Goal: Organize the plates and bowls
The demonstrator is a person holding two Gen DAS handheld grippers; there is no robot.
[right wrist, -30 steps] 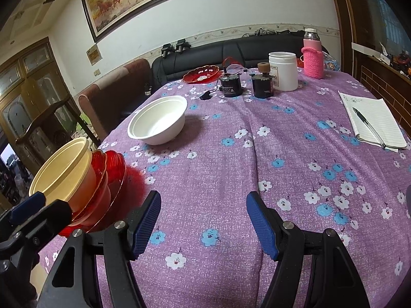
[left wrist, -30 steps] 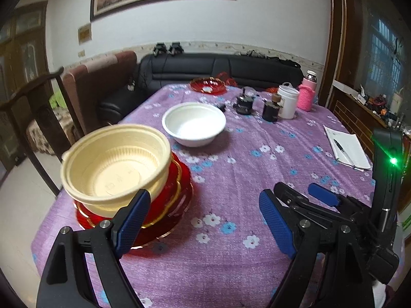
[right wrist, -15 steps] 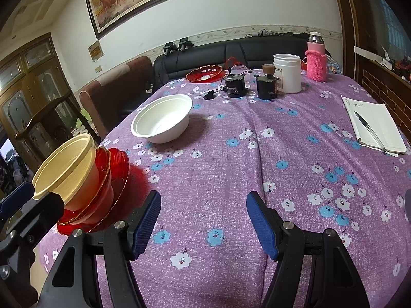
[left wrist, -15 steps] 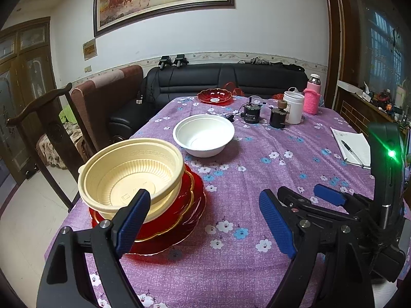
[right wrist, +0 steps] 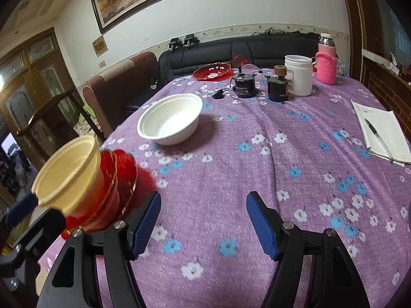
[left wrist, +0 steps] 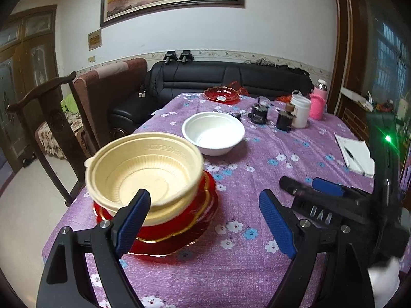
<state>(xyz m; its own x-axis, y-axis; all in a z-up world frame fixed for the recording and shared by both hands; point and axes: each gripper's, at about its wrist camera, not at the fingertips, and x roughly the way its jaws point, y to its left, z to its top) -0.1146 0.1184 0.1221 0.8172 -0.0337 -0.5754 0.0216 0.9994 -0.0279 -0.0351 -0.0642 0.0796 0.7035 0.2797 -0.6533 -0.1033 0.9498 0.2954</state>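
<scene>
Purple cloth printed with small flowers covers the table [right wrist: 257, 154], soft and faintly creased, so anything I drag across it could bunch the fabric and tip what stands there. At the near left corner sits the stack: red glossy plates [left wrist: 179, 220] with gilt scalloped rims, and nested on them the cream plastic bowl [left wrist: 143, 172], thin-walled, ribbed inside, with a flanged lip. It lies close to the table edge, and I judge a clumsy nudge from my left gripper [left wrist: 203, 218], which hangs spread wide and grasping nothing just over it, could slide the light bowl off the slick plates. Further in stands the white bowl [right wrist: 170, 119], smooth, matte and round, apart from the stack; pinching its rim too hard may flex or flip it. My right gripper [right wrist: 203, 220] hovers over bare cloth, likewise parted and empty. At the far end rests another red plate [right wrist: 212, 71], fluted and shiny, still unstacked.
</scene>
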